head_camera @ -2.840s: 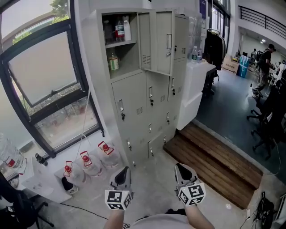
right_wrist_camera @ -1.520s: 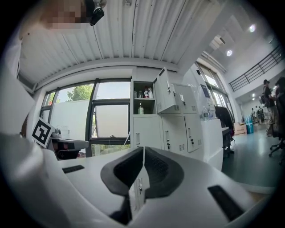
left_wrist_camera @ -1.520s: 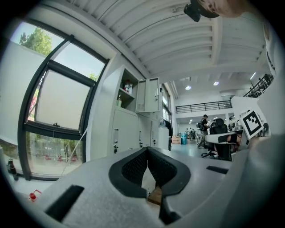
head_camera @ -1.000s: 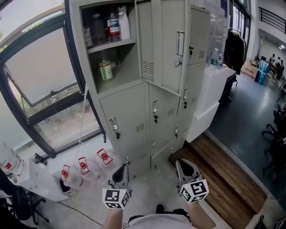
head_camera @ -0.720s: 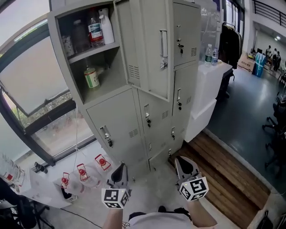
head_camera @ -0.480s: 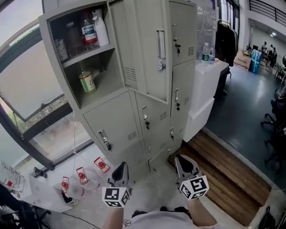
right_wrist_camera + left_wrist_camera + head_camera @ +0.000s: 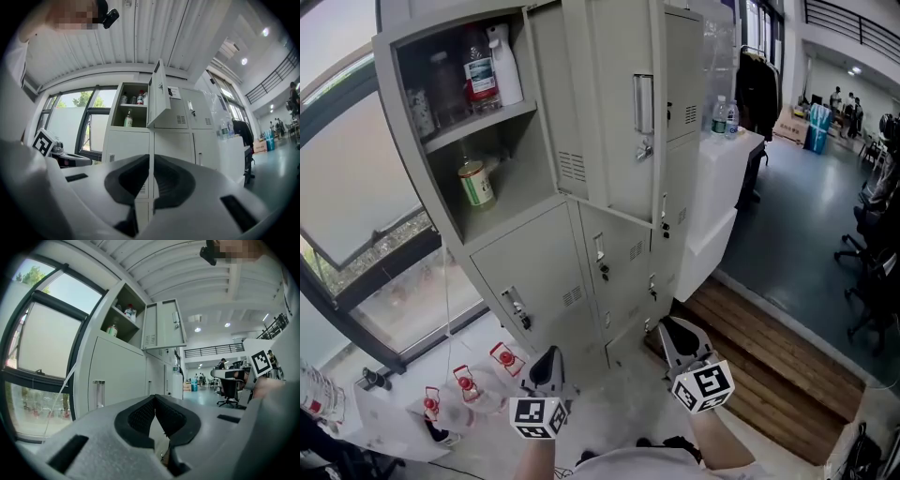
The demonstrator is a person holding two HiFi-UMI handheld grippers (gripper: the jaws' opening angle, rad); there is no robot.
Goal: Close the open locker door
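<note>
The locker door [image 7: 614, 103] is standing swung out, high on the locker bank [image 7: 534, 272], right of its open compartment [image 7: 502, 178] holding bottles [image 7: 478, 70]. The left tongs [image 7: 548, 364] and right tongs [image 7: 675, 335] are hanging low and near, both clenched on nothing. Raising one and pressing near the handle [image 7: 643, 103] is looking best.
</note>
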